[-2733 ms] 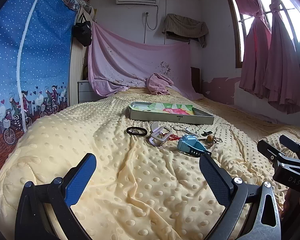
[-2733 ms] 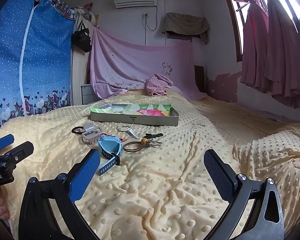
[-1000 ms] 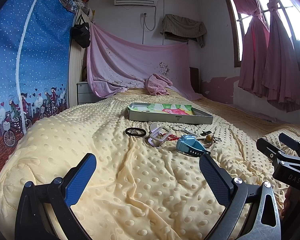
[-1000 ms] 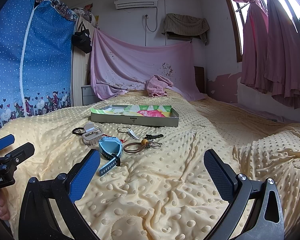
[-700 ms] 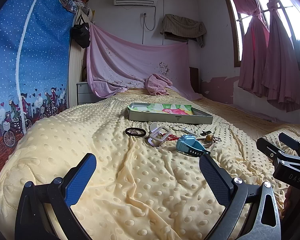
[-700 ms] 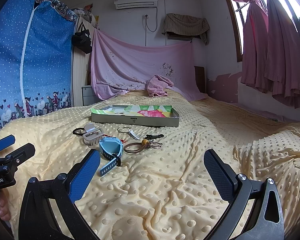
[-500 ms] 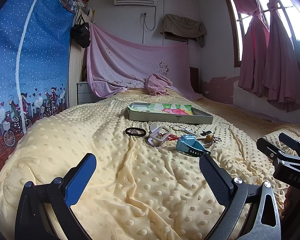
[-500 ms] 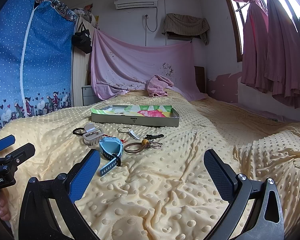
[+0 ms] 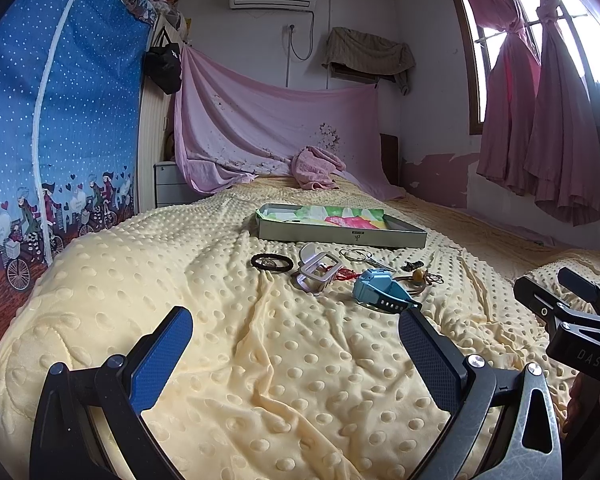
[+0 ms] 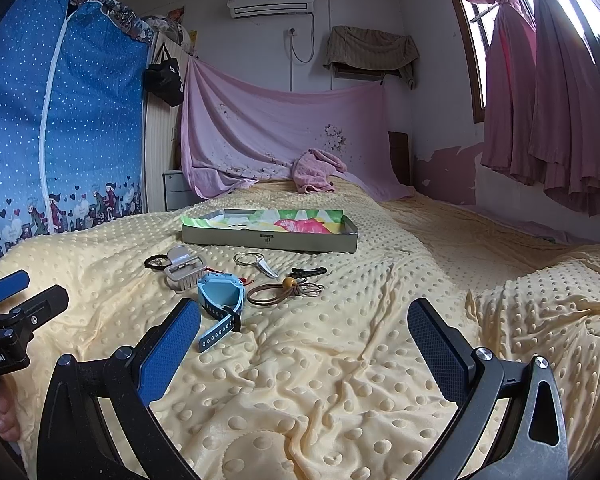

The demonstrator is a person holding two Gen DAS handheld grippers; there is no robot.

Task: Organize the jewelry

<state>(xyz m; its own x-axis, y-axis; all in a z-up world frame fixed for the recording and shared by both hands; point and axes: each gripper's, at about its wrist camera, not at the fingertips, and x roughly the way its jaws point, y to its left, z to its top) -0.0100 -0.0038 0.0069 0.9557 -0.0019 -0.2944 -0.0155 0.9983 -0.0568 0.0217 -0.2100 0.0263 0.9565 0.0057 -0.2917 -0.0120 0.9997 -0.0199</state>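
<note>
We had both grippers out over the yellow dotted bedspread [image 9: 284, 360], and nothing was in either one. Our left gripper [image 9: 296, 344] hung low above the cover with its jaws spread wide, bare fabric between the blue pads. Our right gripper [image 10: 304, 332] sat the same way, jaws wide and empty, just beside the left one, whose black frame showed at the left edge of the right wrist view.

The jewelry lay ahead of us in a loose cluster near the middle of the bed. Farthest left was a black hair tie [image 9: 272, 262], and just beside it a pale hair claw clip [image 9: 318, 270] with something small and red [image 9: 346, 274] against it. Nearest our fingers was the light blue watch [image 10: 220, 294], its strap trailing toward the right gripper's left pad. To its right lay a brown cord loop with a wooden bead [image 10: 284, 290], a black hair clip [image 10: 310, 271] behind that, and a set of thin metal rings [image 10: 250, 259] with a small silver piece attached.

Beyond the cluster, well apart from both grippers, sat the shallow grey tray [image 9: 340, 236], lined with bright printed paper. Whether any jewelry was in it, we could not tell.
</note>
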